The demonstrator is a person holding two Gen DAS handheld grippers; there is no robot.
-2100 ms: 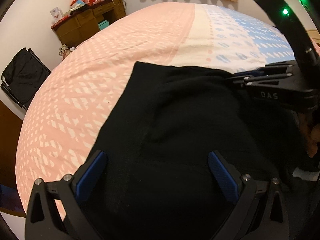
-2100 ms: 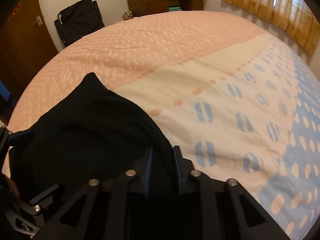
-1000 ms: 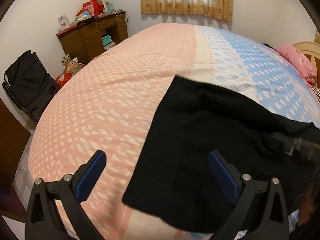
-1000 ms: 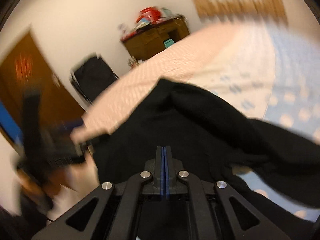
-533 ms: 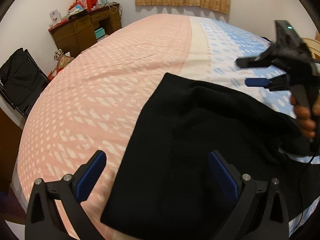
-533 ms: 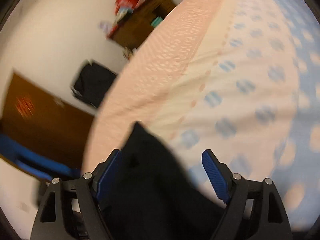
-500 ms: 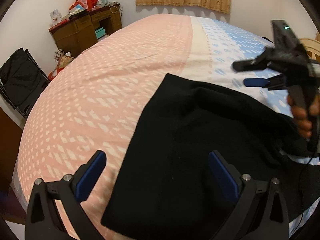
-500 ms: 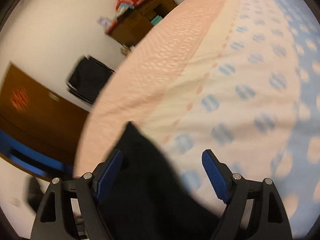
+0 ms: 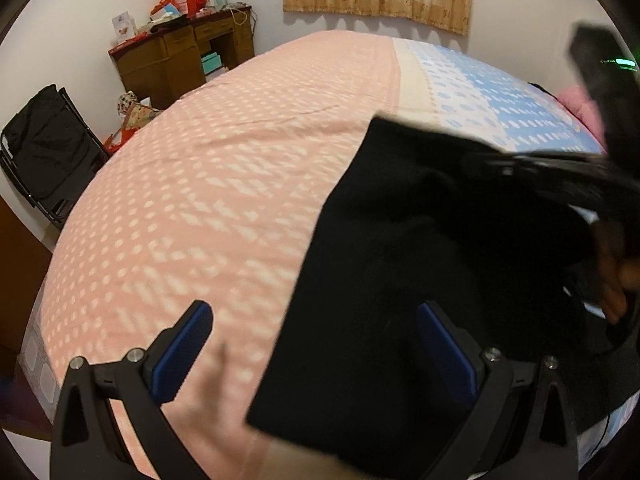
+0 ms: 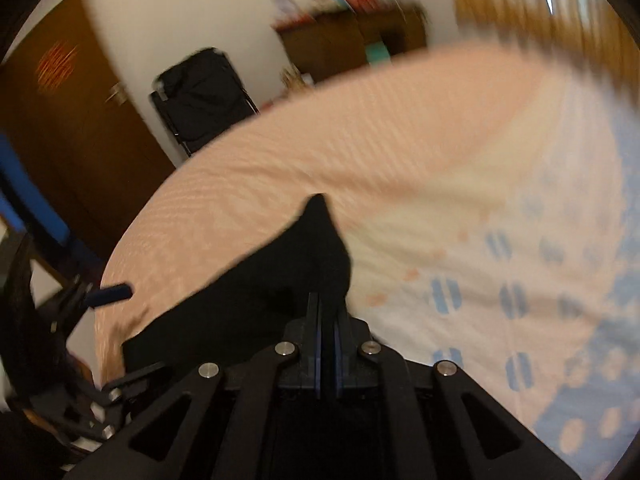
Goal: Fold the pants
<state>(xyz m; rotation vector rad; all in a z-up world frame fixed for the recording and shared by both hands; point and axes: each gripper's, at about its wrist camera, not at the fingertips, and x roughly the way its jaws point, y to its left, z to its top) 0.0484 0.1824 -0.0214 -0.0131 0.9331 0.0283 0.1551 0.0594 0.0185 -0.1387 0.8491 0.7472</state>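
Left claw (image 9: 312,344) spread, right claw (image 10: 326,312) closed.

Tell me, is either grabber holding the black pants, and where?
The left gripper is open and holds nothing. The right gripper is shut over the black pants, near their edge by the blue-dotted sheet, but blur hides whether cloth is pinched.
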